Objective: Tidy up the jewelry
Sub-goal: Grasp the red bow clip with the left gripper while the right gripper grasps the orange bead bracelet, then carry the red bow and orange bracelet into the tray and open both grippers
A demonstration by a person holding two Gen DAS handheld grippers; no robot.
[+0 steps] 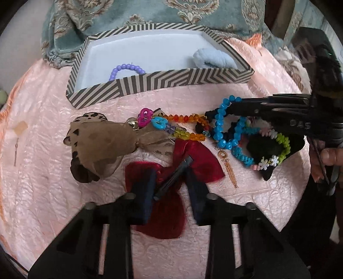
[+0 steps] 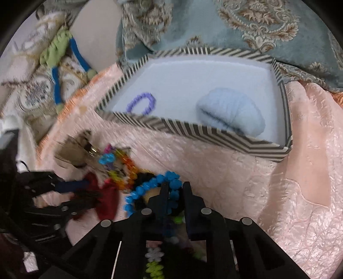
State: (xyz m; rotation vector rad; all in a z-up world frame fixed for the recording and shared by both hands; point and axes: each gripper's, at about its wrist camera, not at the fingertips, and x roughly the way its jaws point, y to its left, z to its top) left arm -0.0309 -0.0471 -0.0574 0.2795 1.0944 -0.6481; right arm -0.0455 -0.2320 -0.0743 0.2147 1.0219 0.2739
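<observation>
A striped box holds a purple bead bracelet and a light blue scrunchie. On the pink cloth lie a brown bow, an orange bead bracelet, a red velvet bow and a green-and-white flower bracelet. My left gripper is open, its fingers astride the red bow. My right gripper is shut on a blue bead bracelet.
A teal patterned cloth lies behind the box. A green and blue fabric item lies on embroidered cushions at the far left in the right wrist view. A small pin lies on the pink cloth at the left.
</observation>
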